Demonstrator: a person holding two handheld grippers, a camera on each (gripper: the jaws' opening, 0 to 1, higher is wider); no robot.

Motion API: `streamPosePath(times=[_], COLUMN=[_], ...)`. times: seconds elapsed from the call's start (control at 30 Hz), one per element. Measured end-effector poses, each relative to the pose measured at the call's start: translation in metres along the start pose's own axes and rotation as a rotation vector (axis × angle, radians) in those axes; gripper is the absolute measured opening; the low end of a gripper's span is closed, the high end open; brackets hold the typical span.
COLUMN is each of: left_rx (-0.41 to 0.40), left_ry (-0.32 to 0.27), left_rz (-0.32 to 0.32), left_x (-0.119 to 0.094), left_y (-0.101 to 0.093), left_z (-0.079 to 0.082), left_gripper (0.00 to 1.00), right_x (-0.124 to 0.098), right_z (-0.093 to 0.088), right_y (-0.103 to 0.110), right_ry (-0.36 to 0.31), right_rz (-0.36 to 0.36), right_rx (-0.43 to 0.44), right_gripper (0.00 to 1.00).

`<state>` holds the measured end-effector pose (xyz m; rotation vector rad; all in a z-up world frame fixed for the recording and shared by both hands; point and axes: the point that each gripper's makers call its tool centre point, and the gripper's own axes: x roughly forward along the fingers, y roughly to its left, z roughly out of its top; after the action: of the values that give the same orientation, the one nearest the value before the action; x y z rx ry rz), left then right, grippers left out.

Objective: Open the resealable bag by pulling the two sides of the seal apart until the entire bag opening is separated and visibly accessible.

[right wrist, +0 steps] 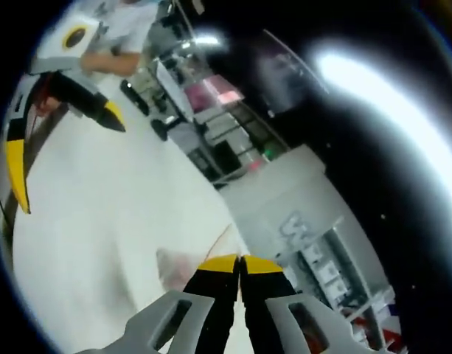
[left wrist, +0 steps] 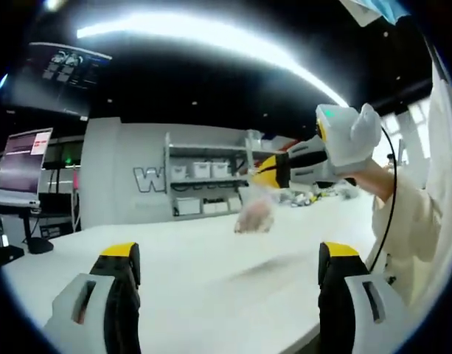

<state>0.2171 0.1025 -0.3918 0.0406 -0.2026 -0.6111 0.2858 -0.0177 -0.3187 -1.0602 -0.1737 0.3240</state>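
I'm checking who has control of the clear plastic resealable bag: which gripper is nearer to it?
Right. The right gripper is shut on the clear plastic resealable bag's top, holding it above the white table. The left gripper is open, short of the bag, not touching it.

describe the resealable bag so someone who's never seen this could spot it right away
Start at the long white table in the left gripper view. Above its far half, the right hand-held gripper reaches in from the right with yellow-tipped jaws. Hanging from those jaws is the resealable bag: a clear, blurred pouch, the one thing held off the tabletop.
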Motion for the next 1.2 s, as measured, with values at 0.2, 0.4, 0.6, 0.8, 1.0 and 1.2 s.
streamPosePath(times=[0.2, 0.4, 0.6, 0.8, 1.0, 1.2], left_rx=[0.004, 0.006, 0.008, 0.004, 0.009, 0.009], left_ry=[0.007, 0.013, 0.021, 0.018, 0.022, 0.021], left_rz=[0.005, 0.006, 0.007, 0.010, 0.008, 0.014], left_x=[0.000, 0.000, -0.001, -0.002, -0.002, -0.003], left_y=[0.001, 0.001, 0.003, 0.005, 0.005, 0.007], left_z=[-0.002, -0.003, -0.004, -0.002, -0.001, 0.000], left_gripper=[1.00, 1.00, 1.00, 1.00, 1.00, 1.00], right_x=[0.013, 0.031, 0.038, 0.044, 0.053, 0.062], right_z=[-0.003, -0.010, -0.012, -0.017, -0.021, -0.022], right_y=[0.000, -0.001, -0.002, 0.002, 0.003, 0.002], right_ry=[0.003, 0.016, 0.022, 0.037, 0.053, 0.059], right_rz=[0.021, 0.032, 0.033, 0.045, 0.058, 0.065], right_rx=[-0.014, -0.021, -0.017, -0.018, -0.033, -0.043], right_gripper=[0.00, 0.00, 0.00, 0.00, 0.00, 0.00])
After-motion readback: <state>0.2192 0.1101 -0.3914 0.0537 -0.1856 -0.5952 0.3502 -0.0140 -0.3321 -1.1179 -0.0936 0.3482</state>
